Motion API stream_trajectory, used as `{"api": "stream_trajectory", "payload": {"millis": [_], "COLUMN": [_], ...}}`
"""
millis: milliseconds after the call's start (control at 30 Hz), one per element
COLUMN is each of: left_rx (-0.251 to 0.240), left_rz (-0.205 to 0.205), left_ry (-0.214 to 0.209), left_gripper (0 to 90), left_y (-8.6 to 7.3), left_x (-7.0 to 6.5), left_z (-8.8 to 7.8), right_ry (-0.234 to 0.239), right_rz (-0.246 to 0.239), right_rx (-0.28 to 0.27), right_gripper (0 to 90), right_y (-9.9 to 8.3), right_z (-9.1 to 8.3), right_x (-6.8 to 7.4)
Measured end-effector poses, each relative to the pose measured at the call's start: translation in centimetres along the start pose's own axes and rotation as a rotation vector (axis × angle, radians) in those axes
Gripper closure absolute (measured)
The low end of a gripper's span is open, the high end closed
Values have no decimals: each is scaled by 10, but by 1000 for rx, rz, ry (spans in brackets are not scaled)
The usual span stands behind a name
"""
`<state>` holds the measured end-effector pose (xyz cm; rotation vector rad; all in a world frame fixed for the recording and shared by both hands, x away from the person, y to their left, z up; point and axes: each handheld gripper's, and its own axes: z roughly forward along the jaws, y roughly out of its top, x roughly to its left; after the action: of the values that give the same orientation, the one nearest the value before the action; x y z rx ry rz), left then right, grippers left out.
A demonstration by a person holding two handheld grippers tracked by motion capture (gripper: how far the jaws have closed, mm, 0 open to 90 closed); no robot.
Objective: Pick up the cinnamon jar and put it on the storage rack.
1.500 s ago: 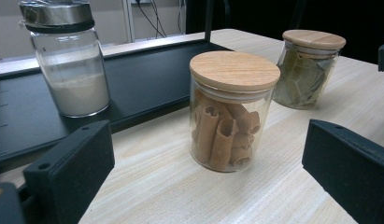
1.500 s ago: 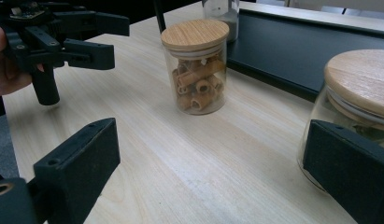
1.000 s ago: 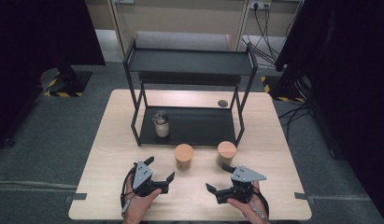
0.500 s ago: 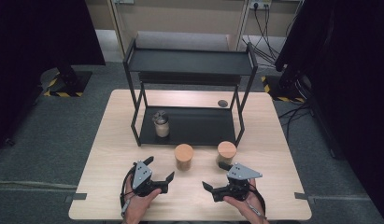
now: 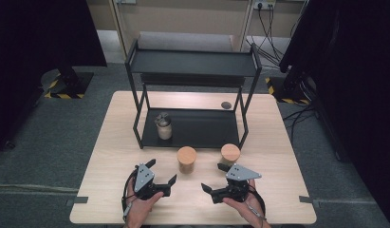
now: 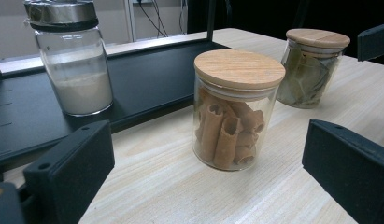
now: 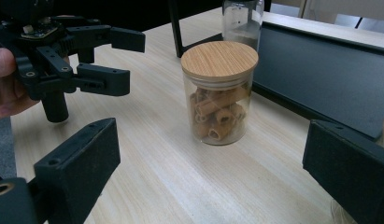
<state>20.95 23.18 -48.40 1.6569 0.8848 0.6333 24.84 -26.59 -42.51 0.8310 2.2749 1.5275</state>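
The left tongs [image 5: 160, 172] are held just above the light wooden table [image 5: 107, 142] near its front edge, and their two black jaws are spread wide apart with nothing between them. In the left gripper view, the glass jar with a round bamboo lid and rolled brown sticks inside [image 6: 236, 109] is seen ahead of the gap between the jaws, not touched by either of them. The right tongs [image 5: 215, 177] are held at the same height, to the right of the left ones, and their jaws are also released and empty. In the right gripper view the same jar [image 7: 219, 92] is seen ahead between the jaws, and the left tongs [image 7: 119, 60] are seen beyond it at the upper left, gripped by a hand.

In the high view the jar of sticks [image 5: 186, 159] is placed upright on the table, between the two tongs and a little farther from the person. A second glass jar with a bamboo lid and dry green leaves inside [image 5: 230, 154] is placed to its right, near but apart. Behind both jars a black metal two-level shelf [image 5: 192, 61] is standing on the table. On its lower level, at the left, a clear glass shaker with a metal cap and white powder [image 5: 163, 126] is kept upright.
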Motion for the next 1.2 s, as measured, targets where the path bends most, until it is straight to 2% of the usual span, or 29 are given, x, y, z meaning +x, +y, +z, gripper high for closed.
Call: {"api": "stream_trajectory", "payload": {"millis": [1200], "left_rx": [-2], "left_rz": [-2], "left_ry": [-2], "left_gripper": [20], "left_y": [0], "left_x": [0], "left_z": [-1], "right_ry": [-7], "right_rz": [-10], "right_rx": [3], "right_gripper": [49], "right_y": [10], "right_z": [21], "right_x": [-1]}}
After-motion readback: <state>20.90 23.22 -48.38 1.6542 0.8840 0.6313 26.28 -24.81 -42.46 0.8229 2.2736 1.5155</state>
